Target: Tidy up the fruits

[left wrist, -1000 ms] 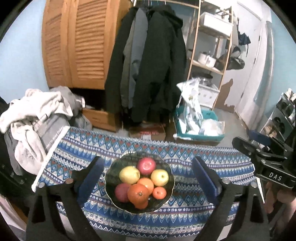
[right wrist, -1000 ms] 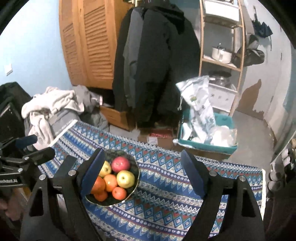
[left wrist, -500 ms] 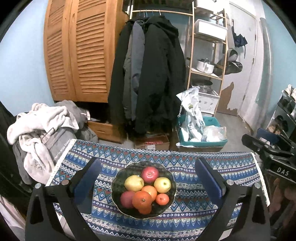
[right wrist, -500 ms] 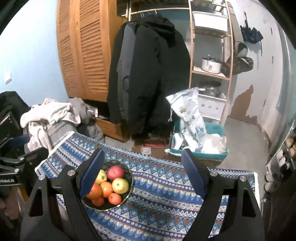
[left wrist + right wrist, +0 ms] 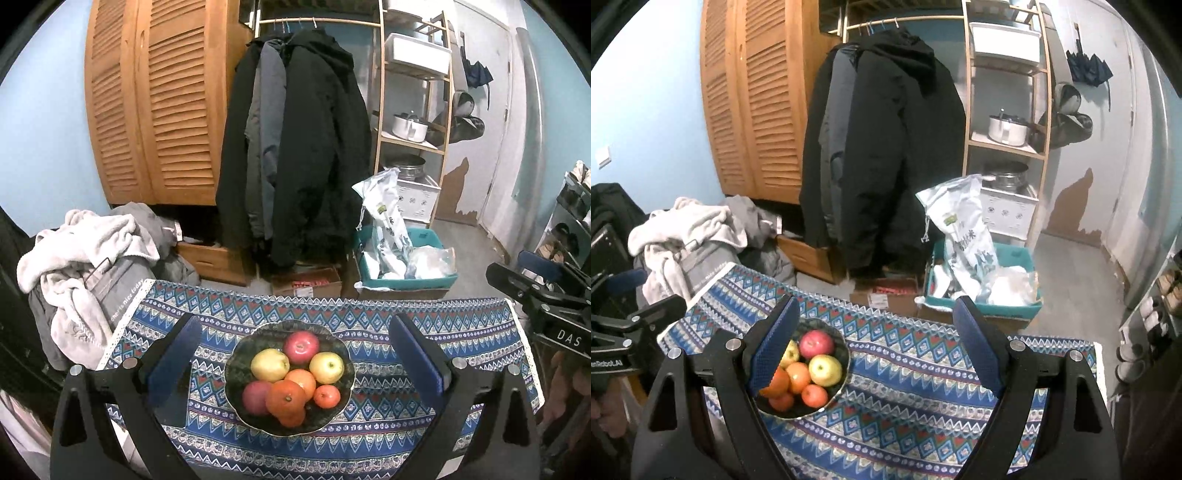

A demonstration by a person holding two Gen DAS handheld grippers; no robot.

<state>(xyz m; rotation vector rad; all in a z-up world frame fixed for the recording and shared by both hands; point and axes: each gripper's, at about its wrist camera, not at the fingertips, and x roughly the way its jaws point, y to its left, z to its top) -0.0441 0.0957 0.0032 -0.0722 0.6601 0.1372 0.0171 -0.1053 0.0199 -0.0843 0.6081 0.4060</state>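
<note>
A dark scalloped bowl (image 5: 236,358) stands on a table with a blue patterned cloth (image 5: 369,325). It holds a red apple (image 5: 301,342), two yellow apples (image 5: 269,364), a pinkish apple (image 5: 255,397) and several oranges (image 5: 286,398). My left gripper (image 5: 293,360) is open and empty, held back from the table with the bowl framed between its fingers. My right gripper (image 5: 873,343) is open and empty; the bowl (image 5: 840,349) sits behind its left finger. The right half of the cloth (image 5: 923,369) lies beyond its fingers.
A heap of clothes (image 5: 85,258) lies left of the table. Beyond the far edge are hanging coats (image 5: 303,158), a wooden louvered wardrobe (image 5: 155,110), a cardboard box (image 5: 306,282), a teal bin with bags (image 5: 402,266) and a shelf unit (image 5: 413,110).
Both grippers have pulled back and risen a little; the bowl sits lower in both views and more of the room shows. Both stay open and empty.
</note>
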